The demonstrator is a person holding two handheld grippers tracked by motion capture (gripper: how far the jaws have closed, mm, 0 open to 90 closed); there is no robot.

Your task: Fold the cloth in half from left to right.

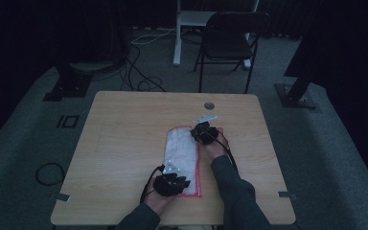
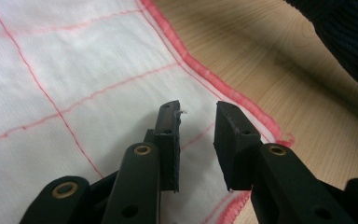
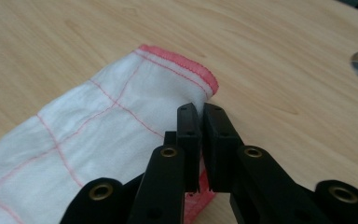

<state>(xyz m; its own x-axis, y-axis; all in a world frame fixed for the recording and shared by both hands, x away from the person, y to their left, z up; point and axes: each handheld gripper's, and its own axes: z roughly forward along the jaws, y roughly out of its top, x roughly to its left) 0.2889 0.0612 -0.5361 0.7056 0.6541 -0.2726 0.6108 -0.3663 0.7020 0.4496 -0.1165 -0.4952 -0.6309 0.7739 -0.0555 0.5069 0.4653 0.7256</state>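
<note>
At the bottom of the high view two forearms in dark sleeves come in over the near edge of the one wooden bench (image 1: 124, 143), each hand carrying one claw. The left claw (image 1: 171, 183) sits lower centre of that frame, over the near end of the single white cloth (image 1: 182, 148), with its grey three-cornered plate pointing up the frame. In the left gripper view its two black jaws stand apart with a clear gap, released, nothing between the pads; under them lies the white cloth (image 2: 74, 93) with thin red grid lines, and its red stitched hem runs from top centre down to the lower right, where bare wood begins. The cloth is folded into one long strip lying up and down the middle of the bench, hemmed in red. At its far end, right of centre in the high view, is the right claw (image 1: 204, 132), again with one grey plate on top. In the right gripper view its jaws (image 3: 200, 140) are clenched almost together on the red-hemmed edge of the cloth (image 3: 98, 130), whose far corner lies just beyond the tips. Past that, one round grommet hole (image 1: 209, 105) marks the bench's far edge. Beyond the bench, on the grey floor, stand one dark folding chair (image 1: 230, 40) at upper centre and cables at upper left.
</note>
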